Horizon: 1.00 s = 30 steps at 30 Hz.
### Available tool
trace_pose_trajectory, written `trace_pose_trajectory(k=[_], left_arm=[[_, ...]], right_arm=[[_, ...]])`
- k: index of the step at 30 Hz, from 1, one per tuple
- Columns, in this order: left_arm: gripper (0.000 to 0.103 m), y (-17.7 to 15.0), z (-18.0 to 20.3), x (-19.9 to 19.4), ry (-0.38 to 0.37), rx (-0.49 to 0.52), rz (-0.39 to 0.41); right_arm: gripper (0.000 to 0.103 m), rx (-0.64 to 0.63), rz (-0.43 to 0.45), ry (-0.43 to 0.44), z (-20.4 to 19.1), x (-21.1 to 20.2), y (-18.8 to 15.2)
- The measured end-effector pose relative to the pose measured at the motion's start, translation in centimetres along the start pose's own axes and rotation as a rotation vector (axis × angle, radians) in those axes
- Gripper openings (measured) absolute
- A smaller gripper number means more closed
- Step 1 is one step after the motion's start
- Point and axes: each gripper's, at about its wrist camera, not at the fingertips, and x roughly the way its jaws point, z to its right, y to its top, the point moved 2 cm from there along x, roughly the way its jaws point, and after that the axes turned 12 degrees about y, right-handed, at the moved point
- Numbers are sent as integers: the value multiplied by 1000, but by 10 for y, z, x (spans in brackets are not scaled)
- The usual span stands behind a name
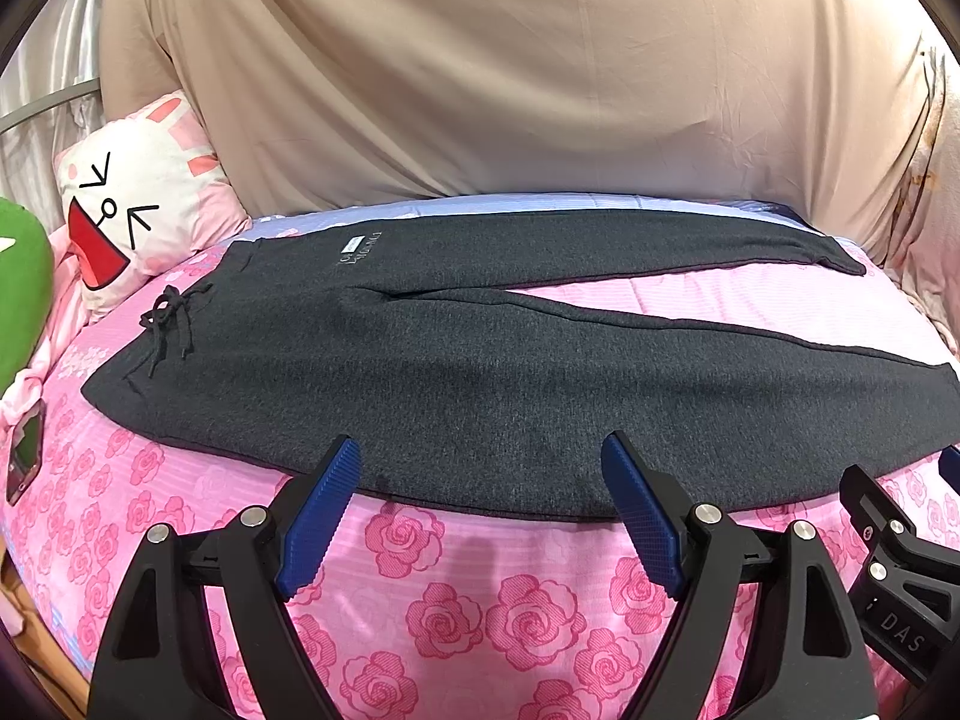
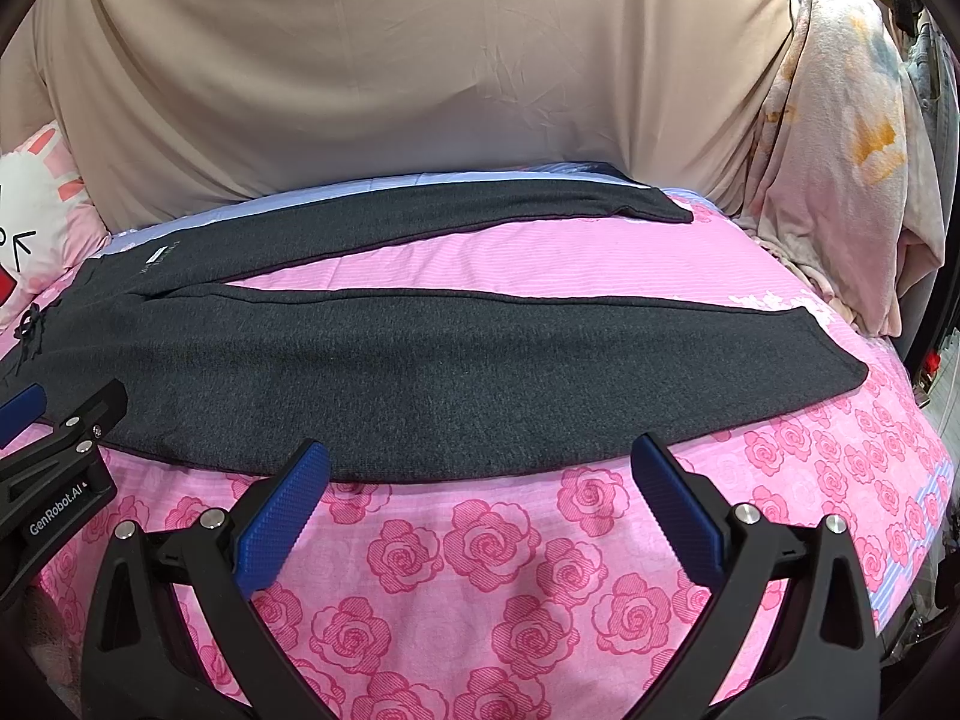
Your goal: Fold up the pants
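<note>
Dark grey pants (image 1: 480,384) lie flat on a pink rose-print bed cover (image 1: 456,594), waistband and drawstring (image 1: 168,318) at the left, both legs spread apart toward the right. They also show in the right wrist view (image 2: 372,378). My left gripper (image 1: 480,450) is open and empty, its fingertips at the near edge of the near leg. My right gripper (image 2: 480,450) is open and empty, just short of the same leg's near edge, further toward the cuff (image 2: 420,354). The right gripper also shows in the left wrist view (image 1: 900,546), and the left gripper in the right wrist view (image 2: 54,456).
A beige sheet (image 1: 510,72) hangs behind the bed. A white and pink cartoon pillow (image 1: 132,204) and a green plush (image 1: 18,294) sit at the left. A crumpled pale blanket (image 2: 840,150) is piled at the right. A dark object (image 1: 24,456) lies on the cover's left edge.
</note>
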Motion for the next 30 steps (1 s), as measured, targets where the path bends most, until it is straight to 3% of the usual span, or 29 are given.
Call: trace_pose_trajectory(k=[30], left_arm=[[80, -2, 2, 0, 0, 7, 0]], right_arm=[[98, -1, -1, 0, 0, -1, 1]])
